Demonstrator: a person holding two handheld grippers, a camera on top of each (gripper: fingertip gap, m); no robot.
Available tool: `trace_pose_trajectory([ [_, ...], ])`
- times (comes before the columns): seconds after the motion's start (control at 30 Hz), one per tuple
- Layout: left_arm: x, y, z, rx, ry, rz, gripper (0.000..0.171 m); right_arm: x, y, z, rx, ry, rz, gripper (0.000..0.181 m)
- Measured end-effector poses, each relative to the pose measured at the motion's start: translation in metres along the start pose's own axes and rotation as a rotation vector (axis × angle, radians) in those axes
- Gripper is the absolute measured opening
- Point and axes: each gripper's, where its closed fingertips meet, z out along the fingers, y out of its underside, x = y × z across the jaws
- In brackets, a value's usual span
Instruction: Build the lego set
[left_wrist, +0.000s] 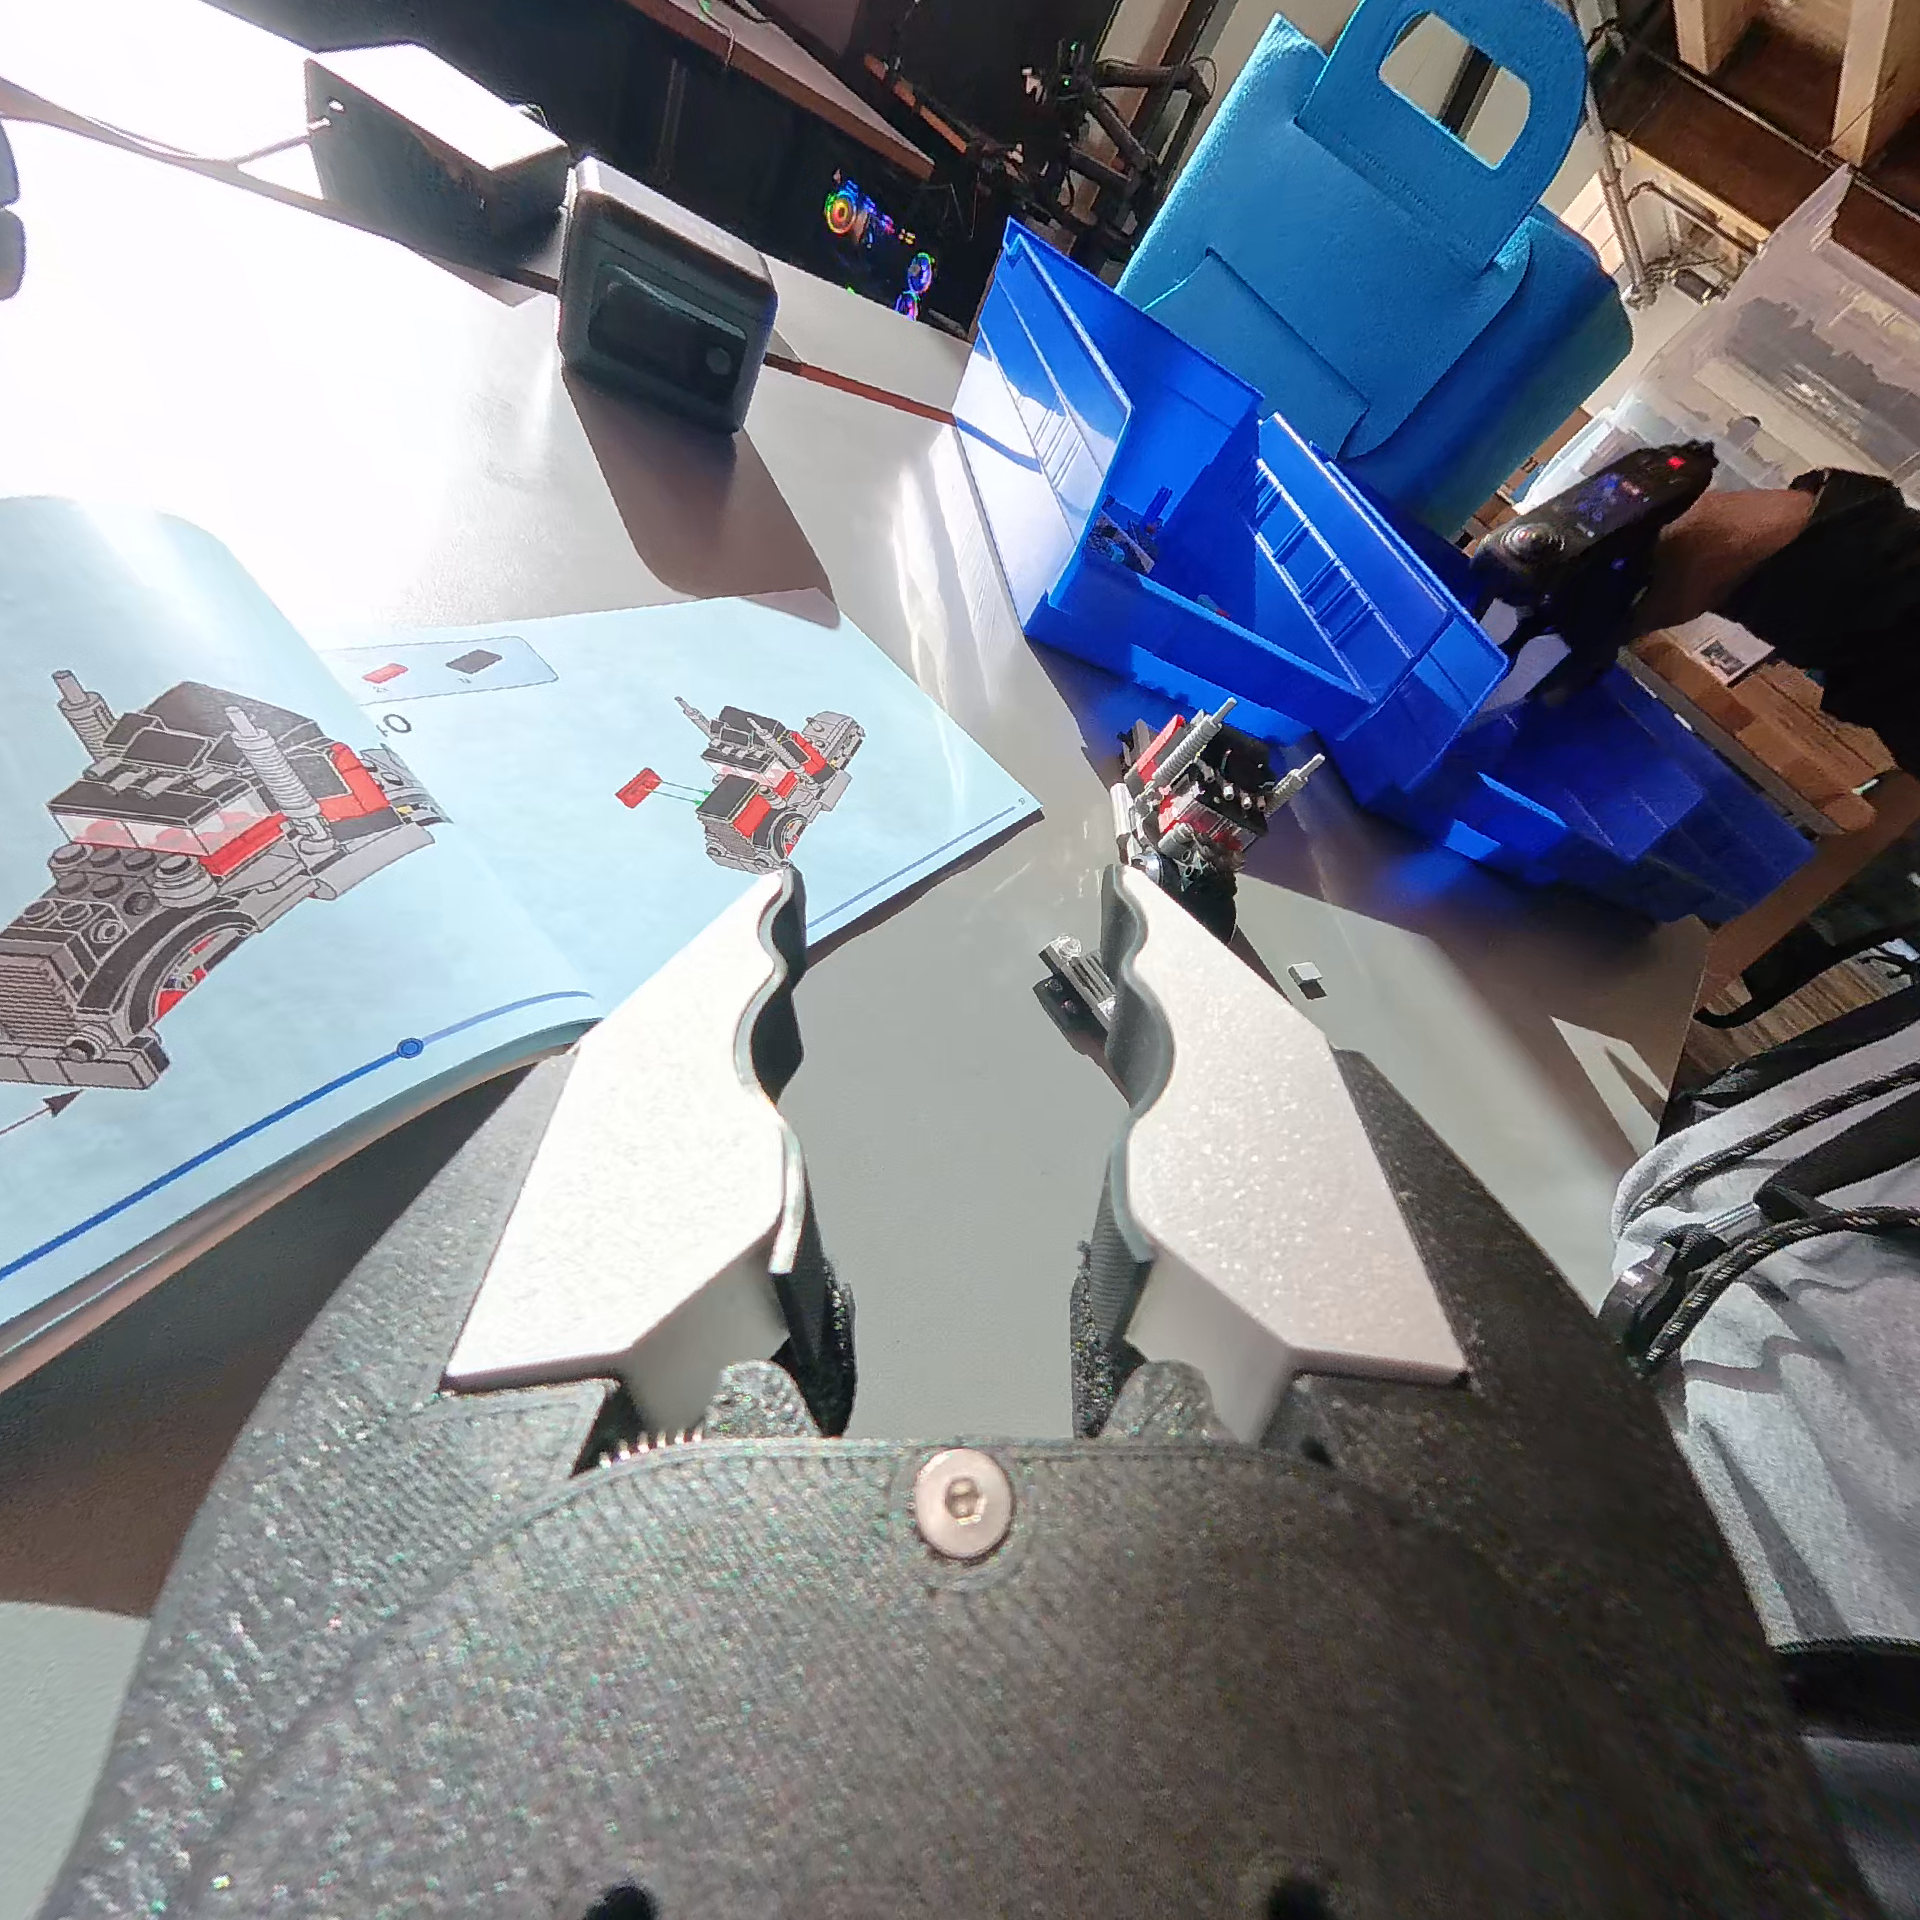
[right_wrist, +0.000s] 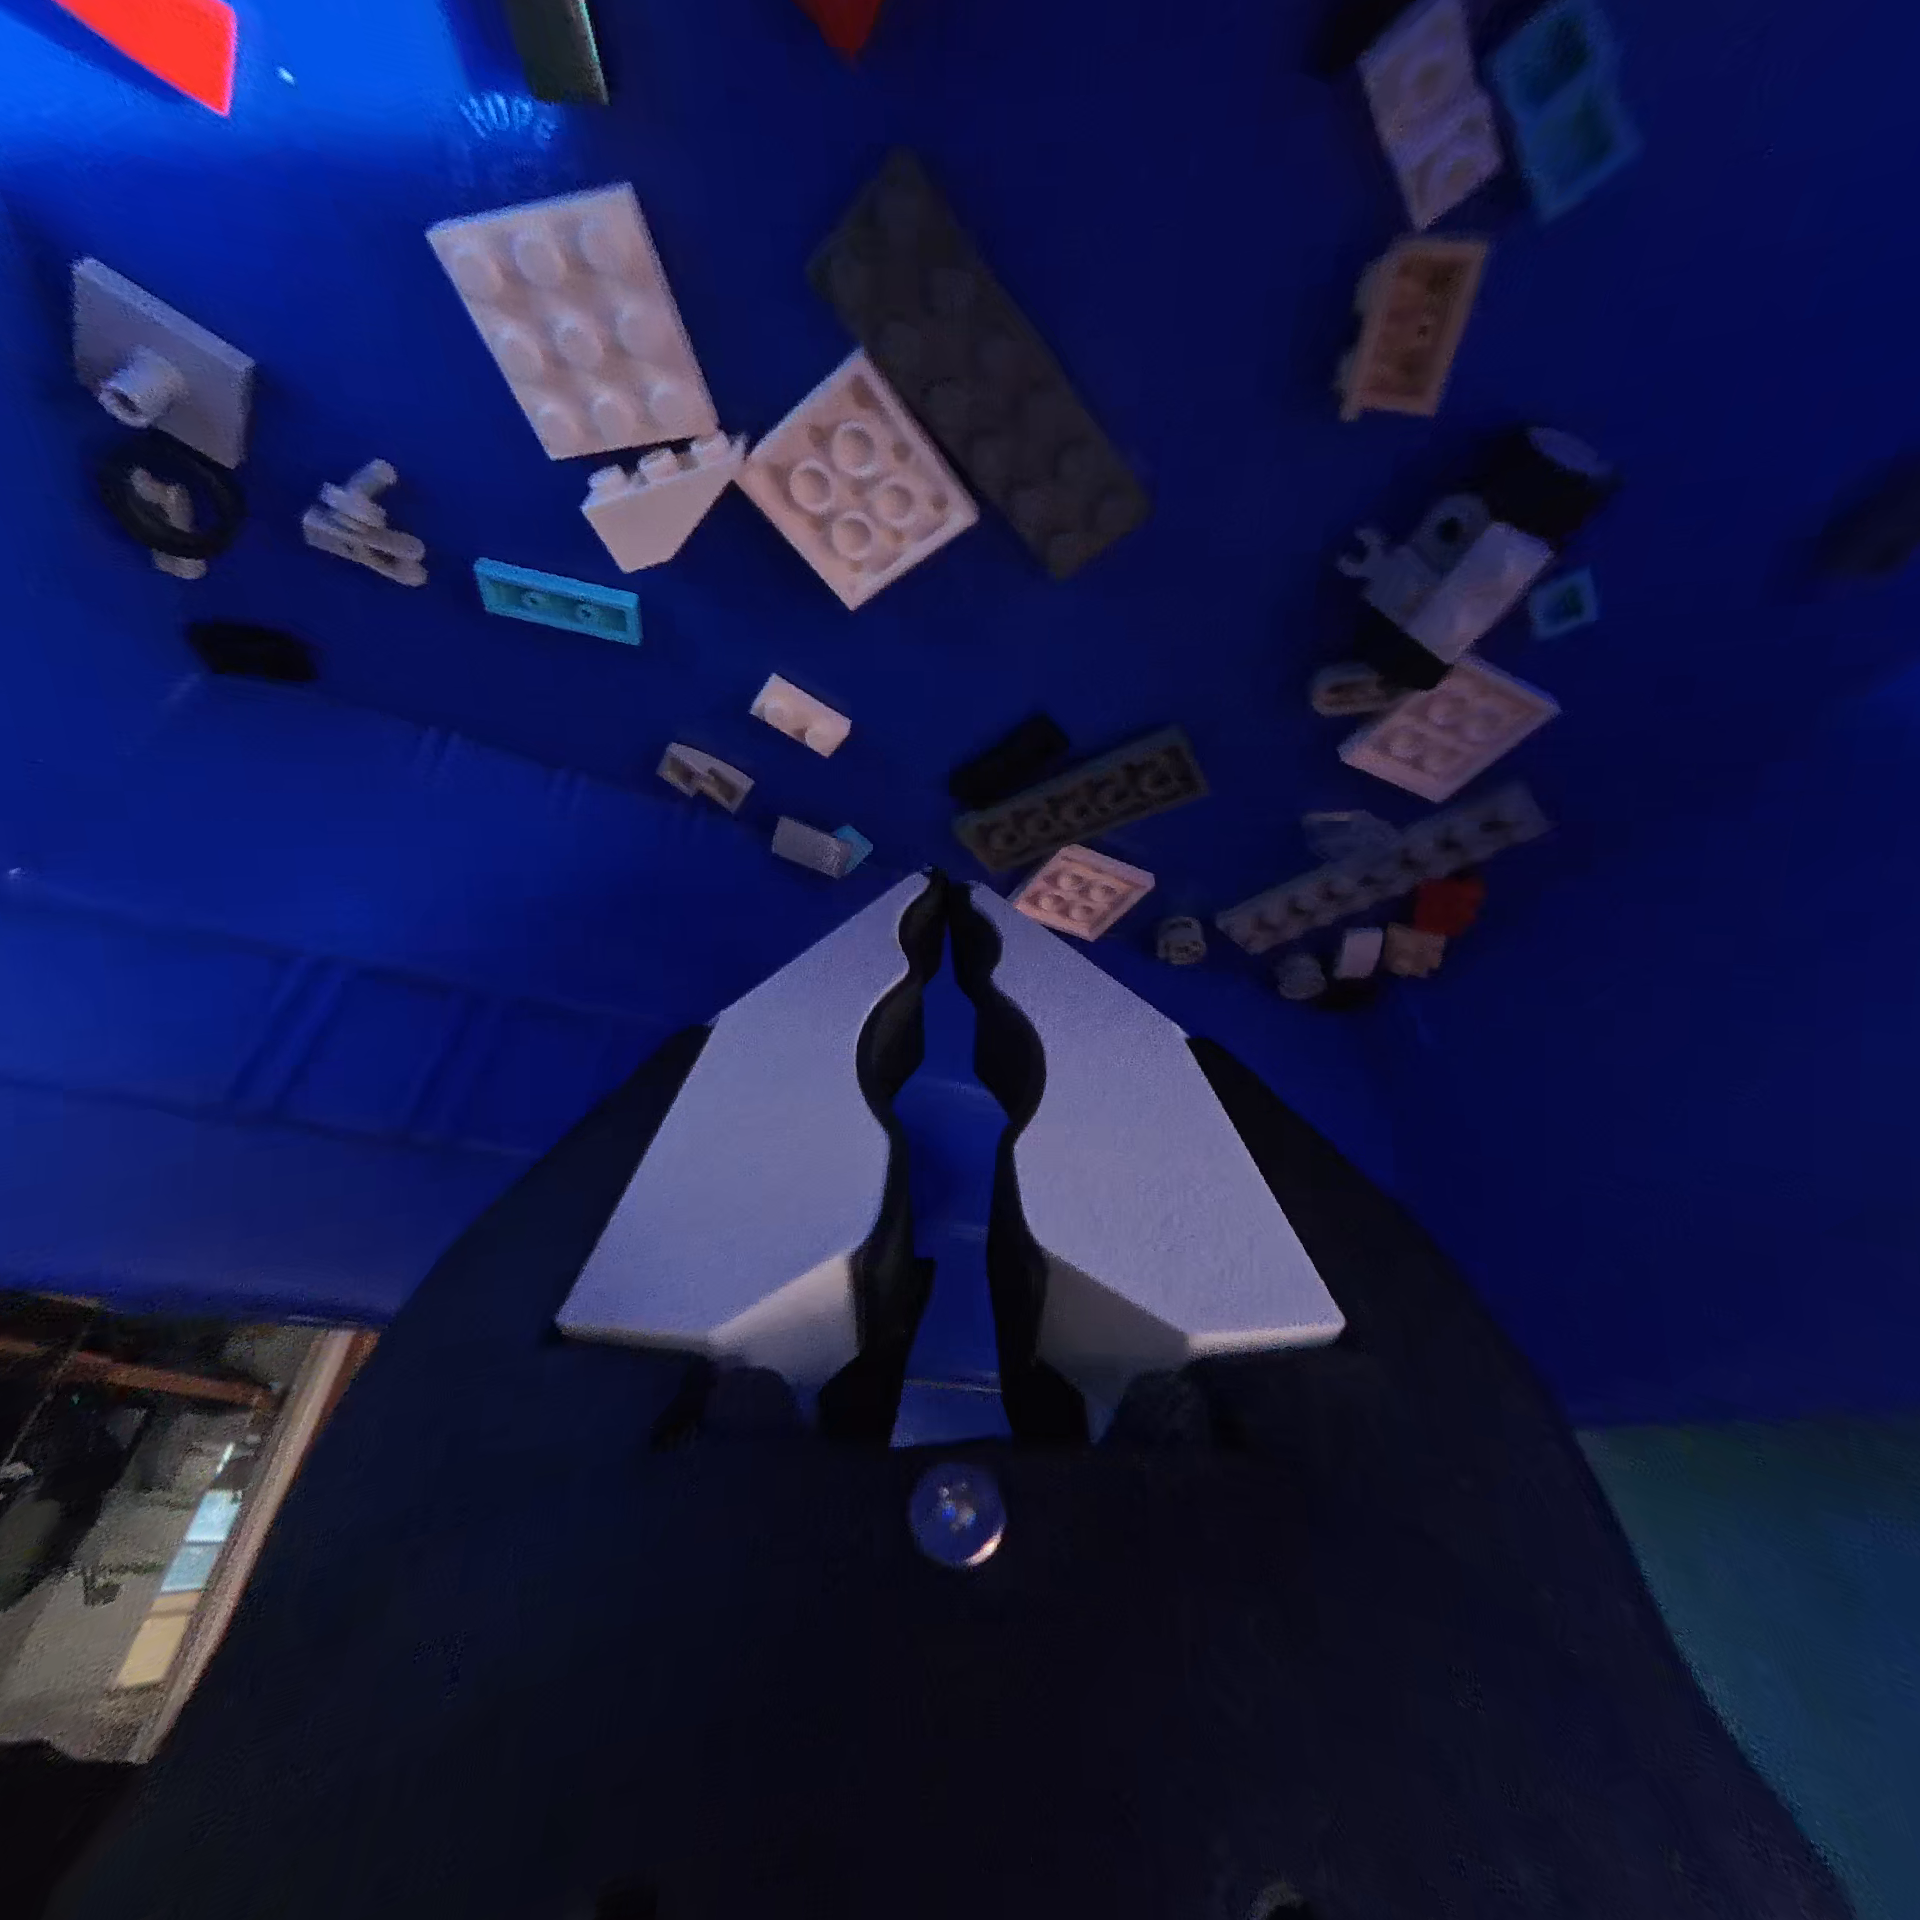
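Observation:
My left gripper is open and empty, low over the grey table. Beyond its tips stands a partly built red, black and grey lego truck. A small grey and black sub-assembly lies by the right fingertip. My right gripper is inside a blue bin, its tips closed together with nothing visible between them. Loose pieces lie on the bin floor: a white plate, a dark grey plate, a teal plate, a long grey plate and a small white plate.
An open instruction booklet lies on the table to the left. Blue bins stand at the back right, with a blue felt bag behind. A dark box sits at the back. A tiny grey piece lies right of the fingers. The left gripper's tips are roughly 60 cm from the right gripper's. My left tips are about 55 cm from the teal plate, my right tips only 8 cm.

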Motion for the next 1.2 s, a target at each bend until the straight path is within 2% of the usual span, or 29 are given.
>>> trace_pose_trajectory([
  [0.07, 0.0, 0.0, 0.0, -0.001, 0.0, 0.001, 0.057, 0.001, 0.001, -0.002, 0.01, -0.009, 0.013, 0.002],
  [0.17, 0.0, 0.0, 0.0, -0.002, 0.0, 0.001, 0.057, -0.006, 0.008, 0.006, -0.052, -0.053, 0.012, 0.003],
  [0.33, 0.0, 0.0, 0.0, 0.0, 0.003, -0.001, 0.057, -0.018, 0.002, 0.011, -0.086, -0.113, -0.011, 0.025],
  [0.43, 0.001, 0.0, -0.001, 0.002, 0.006, -0.004, 0.057, -0.02, 0.003, 0.011, -0.112, -0.125, -0.006, 0.029],
  [0.67, 0.001, -0.001, -0.001, 0.006, 0.009, -0.009, 0.057, -0.028, 0.0, 0.019, -0.198, -0.105, -0.026, 0.029],
  [0.73, 0.001, -0.001, -0.001, 0.007, 0.01, -0.01, 0.057, -0.029, 0.001, 0.022, -0.24, -0.092, -0.027, 0.023],
  [0.8, 0.001, -0.001, -0.001, 0.008, 0.01, -0.009, 0.057, -0.033, 0.004, 0.023, -0.272, -0.098, -0.05, 0.01],
  [0.87, 0.001, -0.001, -0.001, 0.009, 0.011, -0.009, 0.057, -0.032, 0.007, 0.023, -0.284, -0.086, -0.06, 0.009],
  [0.97, 0.001, -0.001, -0.001, 0.008, 0.013, -0.008, 0.057, -0.025, 0.009, 0.018, -0.254, -0.062, -0.039, 0.005],
  [1.2, 0.002, -0.001, -0.001, 0.008, 0.015, -0.006, 0.057, -0.021, -0.003, -0.009, -0.047, -0.046, -0.006, 0.005],
])
